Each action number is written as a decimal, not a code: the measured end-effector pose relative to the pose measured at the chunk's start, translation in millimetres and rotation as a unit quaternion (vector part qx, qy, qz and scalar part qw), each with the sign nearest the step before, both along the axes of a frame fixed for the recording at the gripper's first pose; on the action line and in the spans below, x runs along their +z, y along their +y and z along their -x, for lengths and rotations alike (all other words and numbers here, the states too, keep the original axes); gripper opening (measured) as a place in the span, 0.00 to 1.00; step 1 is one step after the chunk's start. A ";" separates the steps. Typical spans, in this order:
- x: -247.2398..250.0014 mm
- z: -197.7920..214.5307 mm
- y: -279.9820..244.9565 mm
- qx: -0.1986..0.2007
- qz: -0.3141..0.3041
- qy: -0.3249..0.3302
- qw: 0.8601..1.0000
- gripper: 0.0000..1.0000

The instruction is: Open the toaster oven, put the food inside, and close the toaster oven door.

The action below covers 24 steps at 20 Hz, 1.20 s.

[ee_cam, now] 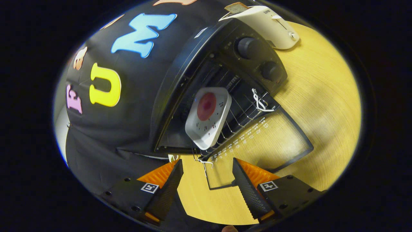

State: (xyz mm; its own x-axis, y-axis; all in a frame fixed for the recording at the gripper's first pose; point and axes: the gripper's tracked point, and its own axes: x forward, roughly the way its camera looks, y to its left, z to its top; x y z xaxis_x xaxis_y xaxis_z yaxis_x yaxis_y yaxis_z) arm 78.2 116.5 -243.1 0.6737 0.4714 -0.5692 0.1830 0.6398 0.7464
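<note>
Under everything spreads the pale wooden counter (322, 106), running from the gripper out toward two o'clock, with the booth's black cloth wall (106, 129) rising along its far side from nine to twelve o'clock. Ahead of the fingers, at about twelve o'clock, sits the black toaster oven (180, 67), tilted in this view, its two round knobs (246, 47) stacked on the control panel at one o'clock. Its glass door (267, 141) is swung fully down and lies flat over the counter, reaching from the oven mouth toward the gripper, with the door's handle edge lying just ahead of and between the fingers. Beyond the oven, at one o'clock, stands a cream pop-up toaster (273, 25) with a slice of bread (236, 7) poking from its slot. Inside the oven's mouth a wire rack (238, 119) is pulled partly forward, and on it rests a white square plate (209, 117), its near corner hanging over the rack's front toward the door. On that plate, at its middle, lies the food (206, 106), a round dark-red piece. At six o'clock the gripper (207, 180) is spread wide, its fingers well apart and holding nothing, the right one just beside the door's handle edge; whether it touches cannot be told.
</note>
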 end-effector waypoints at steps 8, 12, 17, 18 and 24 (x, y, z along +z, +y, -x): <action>-4.8 27.7 22.8 0.102 0.124 -0.035 0.986 0.98; -20.8 40.0 27.3 0.131 0.159 -0.017 0.978 0.98; -55.3 59.7 4.0 0.168 0.272 0.019 0.948 0.98; -61.9 61.8 -2.0 0.174 0.294 0.025 0.940 0.98; -90.0 64.6 -22.1 0.193 0.364 0.055 0.910 0.98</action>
State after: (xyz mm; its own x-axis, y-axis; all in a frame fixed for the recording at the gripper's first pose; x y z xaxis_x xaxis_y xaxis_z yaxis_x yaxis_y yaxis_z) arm 13.5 94.4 -333.1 0.4591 0.1317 -0.8786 -0.1119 0.9896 0.0899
